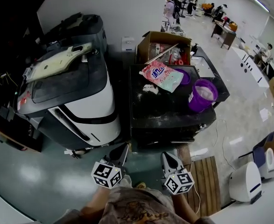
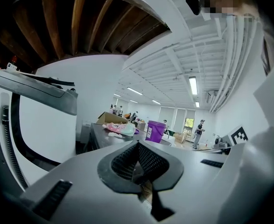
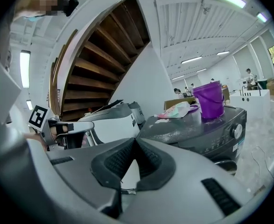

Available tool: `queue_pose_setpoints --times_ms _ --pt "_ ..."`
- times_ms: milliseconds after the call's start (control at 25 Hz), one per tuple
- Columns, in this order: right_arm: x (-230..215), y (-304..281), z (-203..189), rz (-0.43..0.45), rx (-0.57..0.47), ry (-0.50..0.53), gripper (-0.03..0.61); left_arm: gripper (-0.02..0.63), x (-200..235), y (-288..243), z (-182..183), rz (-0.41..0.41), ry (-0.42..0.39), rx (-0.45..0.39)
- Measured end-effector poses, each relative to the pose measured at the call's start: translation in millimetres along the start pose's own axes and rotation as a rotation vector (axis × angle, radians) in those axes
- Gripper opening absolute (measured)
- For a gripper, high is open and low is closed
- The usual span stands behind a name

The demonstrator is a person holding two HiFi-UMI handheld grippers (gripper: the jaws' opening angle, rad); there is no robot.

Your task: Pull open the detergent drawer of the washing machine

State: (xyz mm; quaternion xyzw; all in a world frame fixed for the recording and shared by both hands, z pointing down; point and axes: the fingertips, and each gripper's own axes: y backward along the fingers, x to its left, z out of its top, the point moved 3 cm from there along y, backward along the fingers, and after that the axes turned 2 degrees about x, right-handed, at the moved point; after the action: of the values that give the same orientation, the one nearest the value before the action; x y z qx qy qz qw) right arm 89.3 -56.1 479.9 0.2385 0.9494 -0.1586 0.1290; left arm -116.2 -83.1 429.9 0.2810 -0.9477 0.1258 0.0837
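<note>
Left tool (image 1: 123,149) and right tool (image 1: 167,157) sit side by side at the bottom of the head view. Both point at the machines ahead, well apart from them. Each has its jaws pressed together with nothing between them.

At the far left stands a white appliance (image 1: 80,101) with a dark lid, against a white wall (image 1: 118,8). Just beside it, in the middle, is the dark washing machine (image 1: 172,118), its front towards the person; the detergent drawer cannot be picked out on that dark front. White powder (image 1: 151,89) is smeared on the machine's top, where a pink detergent bag (image 1: 162,76) lies near a purple bucket (image 1: 203,95). An open cardboard box (image 1: 164,45) stands behind them.

On the glossy grey floor (image 1: 38,171) to the right lies a wooden slatted board (image 1: 207,181), then a small white appliance (image 1: 246,181). The large room runs back at upper right, with desks and several people.
</note>
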Motion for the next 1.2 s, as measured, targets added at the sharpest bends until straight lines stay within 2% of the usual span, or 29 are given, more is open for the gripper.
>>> queue_pose_setpoints --times_ms 760,1200 --pt "2.9 -41.2 11.3 -0.035 -0.056 -0.091 0.017 0.02 33.0 -32.2 15.6 -0.093 0.006 0.012" --pt "-12.5 -58.1 -2.3 0.004 -0.04 -0.203 0.206 0.02 39.9 -42.0 10.3 -0.089 0.029 0.03"
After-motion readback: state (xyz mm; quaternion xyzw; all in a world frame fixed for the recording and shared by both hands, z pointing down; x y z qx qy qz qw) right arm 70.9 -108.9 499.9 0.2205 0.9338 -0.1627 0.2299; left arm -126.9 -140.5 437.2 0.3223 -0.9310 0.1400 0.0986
